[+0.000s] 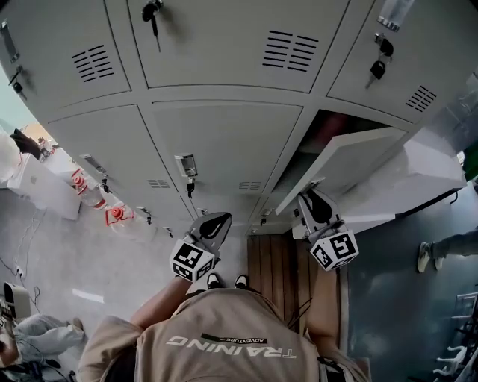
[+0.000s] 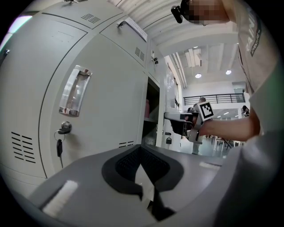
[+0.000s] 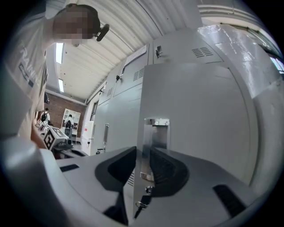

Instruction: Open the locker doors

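A bank of grey lockers (image 1: 224,142) fills the head view. One door (image 1: 351,160) on the right stands swung open. My right gripper (image 1: 314,201) is shut on that door's free edge. In the right gripper view the door edge (image 3: 143,153) runs between the jaws, with its handle plate (image 3: 156,133) above and a key (image 3: 144,201) hanging below. My left gripper (image 1: 213,224) is shut and empty, a little short of the closed middle door. That door's handle (image 2: 74,91) and key (image 2: 59,146) show in the left gripper view, and the opened compartment (image 2: 152,111) lies to their right.
Keys hang in the upper doors (image 1: 153,15) (image 1: 379,63). Red-and-white objects (image 1: 112,213) sit on the floor at the left. A wooden strip (image 1: 280,261) runs under my feet. Another person's shoe (image 1: 424,256) is at the right.
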`<state>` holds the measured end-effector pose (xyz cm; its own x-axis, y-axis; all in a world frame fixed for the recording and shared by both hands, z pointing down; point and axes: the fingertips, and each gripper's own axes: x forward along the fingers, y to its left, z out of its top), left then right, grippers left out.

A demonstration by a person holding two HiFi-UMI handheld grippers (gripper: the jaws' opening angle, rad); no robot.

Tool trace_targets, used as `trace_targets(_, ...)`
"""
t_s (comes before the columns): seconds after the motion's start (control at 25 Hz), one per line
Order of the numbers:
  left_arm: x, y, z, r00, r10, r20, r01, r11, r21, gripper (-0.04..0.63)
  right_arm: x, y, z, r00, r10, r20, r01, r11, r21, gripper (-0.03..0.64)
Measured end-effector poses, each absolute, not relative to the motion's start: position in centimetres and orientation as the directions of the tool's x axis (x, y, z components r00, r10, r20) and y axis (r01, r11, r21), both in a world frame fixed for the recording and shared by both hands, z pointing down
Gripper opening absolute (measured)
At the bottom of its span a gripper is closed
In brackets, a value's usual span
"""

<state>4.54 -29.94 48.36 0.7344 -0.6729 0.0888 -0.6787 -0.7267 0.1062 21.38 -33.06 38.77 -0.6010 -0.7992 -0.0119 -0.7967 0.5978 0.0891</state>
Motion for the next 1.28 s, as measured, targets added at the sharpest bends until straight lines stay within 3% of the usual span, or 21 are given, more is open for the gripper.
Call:
trace_targets(0.12, 5.6, -29.2, 48.4, 0.768, -0.634, 0.087, -0.640, -0.761, 0.106, 0.008, 22.9, -30.0, 38.6, -0.577, -0.816, -0.021, -0.815, 0.575, 0.064, 0.071)
trace_targets(0.44, 9.0, -26.6, 48.8, 0.862, -0.499, 0.083, -0.506, -0.855, 0.112, 0.008, 28.3, -21.8, 38.9, -0.367, -0.930, 0.000, -0.926, 0.365, 0.090, 0.066)
trace_targets(0.64, 10.2, -25.5, 48.8, 0.885, -0.459, 0.073, -0.465, -0.877, 0.119, 0.008, 26.3, -20.8, 39.5, -0.295, -0.956, 0.001, -0.955, 0.294, 0.038, 0.066)
trace_targets(0.8, 9.1, -25.2, 48.7, 0.876, -0.478, 0.071, -0.483, -0.868, 0.117, 0.008, 21.5, -25.1, 39.2, -0.215, -0.975, -0.052, -0.976, 0.213, 0.042, 0.067)
trace_targets(0.96, 5.7, -26.0, 49.0, 0.836, -0.542, 0.083, -0.549, -0.829, 0.111, 0.008, 17.4, -29.2, 39.6, -0.228, -0.971, -0.070, -0.973, 0.229, 0.000, 0.067)
trace_targets(1.12, 1.9, -26.9, 49.1, 0.783, -0.616, 0.090, -0.622, -0.774, 0.115, 0.008, 17.9, -32.3, 41.2, -0.163, -0.986, -0.033, -0.987, 0.163, -0.003, 0.067)
trace_targets(1.16, 1.1, -27.1, 49.2, 0.772, -0.629, 0.090, -0.636, -0.763, 0.115, 0.008, 18.2, -32.5, 41.3, -0.151, -0.988, -0.027, -0.989, 0.151, -0.006, 0.029)
trace_targets(1.28, -0.4, -27.8, 49.5, 0.752, -0.653, 0.090, -0.660, -0.742, 0.122, 0.008, 19.0, -31.8, 41.0, -0.113, -0.993, -0.018, -0.993, 0.112, 0.020, 0.024)
